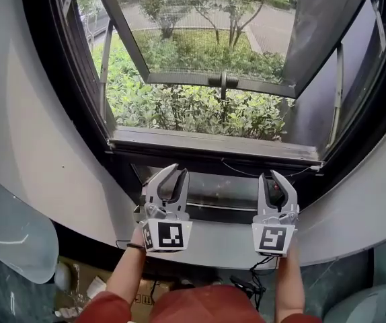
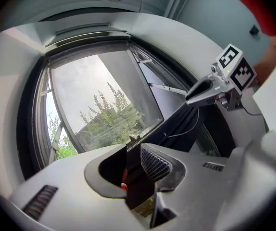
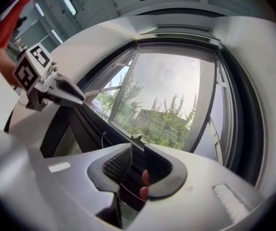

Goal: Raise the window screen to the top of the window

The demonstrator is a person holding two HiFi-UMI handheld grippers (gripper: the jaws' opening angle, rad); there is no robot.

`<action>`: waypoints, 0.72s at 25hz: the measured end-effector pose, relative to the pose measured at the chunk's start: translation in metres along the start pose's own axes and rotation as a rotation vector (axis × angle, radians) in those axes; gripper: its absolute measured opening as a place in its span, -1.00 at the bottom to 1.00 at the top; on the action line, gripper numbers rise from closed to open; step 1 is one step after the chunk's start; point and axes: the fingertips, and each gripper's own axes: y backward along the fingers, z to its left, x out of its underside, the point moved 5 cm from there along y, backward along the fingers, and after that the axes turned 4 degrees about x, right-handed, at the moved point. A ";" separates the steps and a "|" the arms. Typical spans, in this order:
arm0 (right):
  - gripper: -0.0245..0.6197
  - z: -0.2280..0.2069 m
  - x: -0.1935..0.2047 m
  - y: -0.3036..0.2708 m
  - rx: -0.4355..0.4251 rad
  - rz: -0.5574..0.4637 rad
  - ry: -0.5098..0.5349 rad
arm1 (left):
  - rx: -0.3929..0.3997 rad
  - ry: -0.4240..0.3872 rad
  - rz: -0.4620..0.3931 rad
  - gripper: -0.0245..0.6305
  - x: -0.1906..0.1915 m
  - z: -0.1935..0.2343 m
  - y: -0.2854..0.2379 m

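Note:
The window fills the head view, with its glass sash (image 1: 206, 39) swung outward over green bushes. A dark rail (image 1: 213, 157) runs along the bottom of the opening, and I cannot make out any mesh above it. My left gripper (image 1: 173, 175) points at that rail from just below, jaws apart. My right gripper (image 1: 276, 179) is level with it further right, jaws apart by a narrower gap. In the left gripper view the jaws (image 2: 134, 153) show only dark frame between them. The right gripper view (image 3: 137, 154) shows the same.
The white curved sill (image 1: 220, 237) lies under both grippers. A thin cord (image 1: 267, 172) hangs along the lower rail at the right. The sash handle (image 1: 223, 81) sticks up at mid-window. Boxes and cables lie on the floor (image 1: 247, 284) below.

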 end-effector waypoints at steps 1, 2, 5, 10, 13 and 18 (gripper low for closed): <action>-0.62 0.003 0.003 -0.003 -0.026 0.013 0.071 | 0.011 -0.051 0.017 -0.68 0.002 0.000 -0.004; -0.57 0.006 0.007 -0.007 -0.058 0.031 0.150 | 0.024 -0.101 0.035 -0.65 0.004 0.000 -0.008; -0.43 0.014 0.022 -0.016 -0.153 0.100 0.379 | 0.078 -0.258 0.099 -0.58 0.014 0.001 -0.019; -0.40 0.015 0.040 -0.030 -0.220 0.176 0.587 | 0.164 -0.440 0.195 -0.51 0.031 0.000 -0.036; -0.39 0.016 0.050 -0.037 -0.238 0.211 0.652 | 0.203 -0.505 0.240 -0.48 0.039 -0.001 -0.044; -0.37 0.018 0.057 -0.044 -0.253 0.224 0.689 | 0.230 -0.588 0.294 -0.48 0.050 -0.002 -0.055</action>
